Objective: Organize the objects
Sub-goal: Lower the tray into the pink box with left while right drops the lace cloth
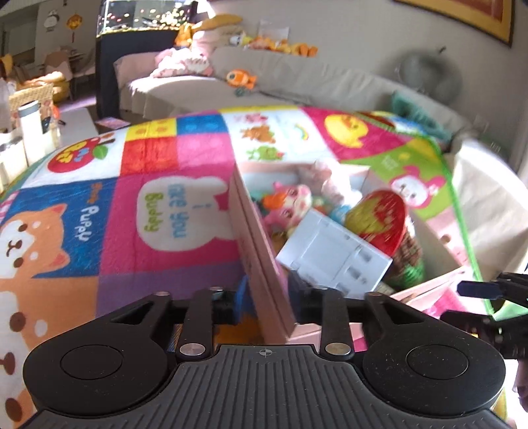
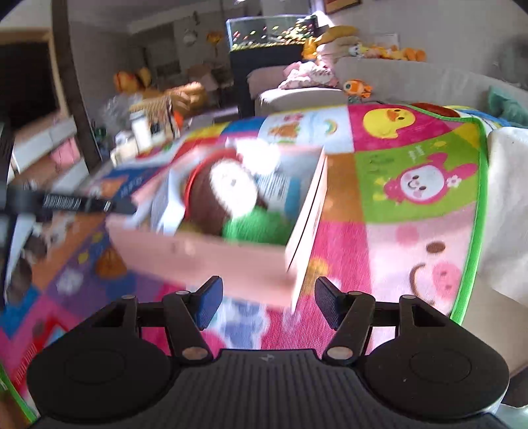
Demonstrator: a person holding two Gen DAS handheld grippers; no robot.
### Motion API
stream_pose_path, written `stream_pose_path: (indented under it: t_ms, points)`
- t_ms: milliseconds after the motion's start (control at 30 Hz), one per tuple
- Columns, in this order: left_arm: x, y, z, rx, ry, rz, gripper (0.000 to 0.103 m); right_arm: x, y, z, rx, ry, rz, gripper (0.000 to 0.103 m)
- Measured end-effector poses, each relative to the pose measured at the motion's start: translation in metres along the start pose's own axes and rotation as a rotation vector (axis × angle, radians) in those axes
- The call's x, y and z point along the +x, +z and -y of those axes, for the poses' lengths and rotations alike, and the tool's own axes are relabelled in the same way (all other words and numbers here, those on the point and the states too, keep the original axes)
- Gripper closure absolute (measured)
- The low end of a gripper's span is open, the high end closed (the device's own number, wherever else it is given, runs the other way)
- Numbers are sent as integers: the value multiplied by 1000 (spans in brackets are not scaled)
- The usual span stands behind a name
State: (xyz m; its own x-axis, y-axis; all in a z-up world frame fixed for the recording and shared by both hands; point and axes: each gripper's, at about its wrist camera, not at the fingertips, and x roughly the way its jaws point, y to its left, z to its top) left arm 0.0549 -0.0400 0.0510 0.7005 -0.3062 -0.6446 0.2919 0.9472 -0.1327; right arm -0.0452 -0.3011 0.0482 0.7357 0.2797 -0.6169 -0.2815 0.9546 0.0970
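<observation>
A pink box (image 1: 264,264) full of toys rests on a colourful play blanket (image 1: 148,171). My left gripper (image 1: 267,297) is shut on the box's near wall, one finger on each side. Inside lie a white plastic tray (image 1: 333,257), a red and yellow toy (image 1: 382,217) and plush figures (image 1: 290,201). In the right wrist view the box (image 2: 211,254) is blurred, with a brown plush (image 2: 224,194) and a green thing (image 2: 257,227) in it. My right gripper (image 2: 265,302) is open and empty just before the box's near corner. The left gripper (image 2: 82,203) shows at the box's left wall.
The blanket (image 2: 412,184) covers a raised surface with a green edge at the right. A beige sofa (image 1: 297,76) with plush toys stands behind. A fish tank (image 1: 142,16) and cluttered shelves (image 2: 49,145) lie further back. The right gripper (image 1: 488,293) shows at the right edge.
</observation>
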Motion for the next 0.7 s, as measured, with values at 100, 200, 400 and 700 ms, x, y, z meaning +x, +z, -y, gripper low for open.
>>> stream_pose_path:
  t_ms: [100,200,400,700]
  points:
    - [7,0,-6,2,44,14,43,6,-4,-15,-59,-52,17,43]
    - [19,6,-19,-6,107,33,18,16,7,-24,-47,-85,38,41]
    - [50,18,-61,-68,178,80,4,49,29,-34,36,-62,58,41]
    - [58,33,-79,-86,203,111,6,80,47,-63,3,-141,52,40]
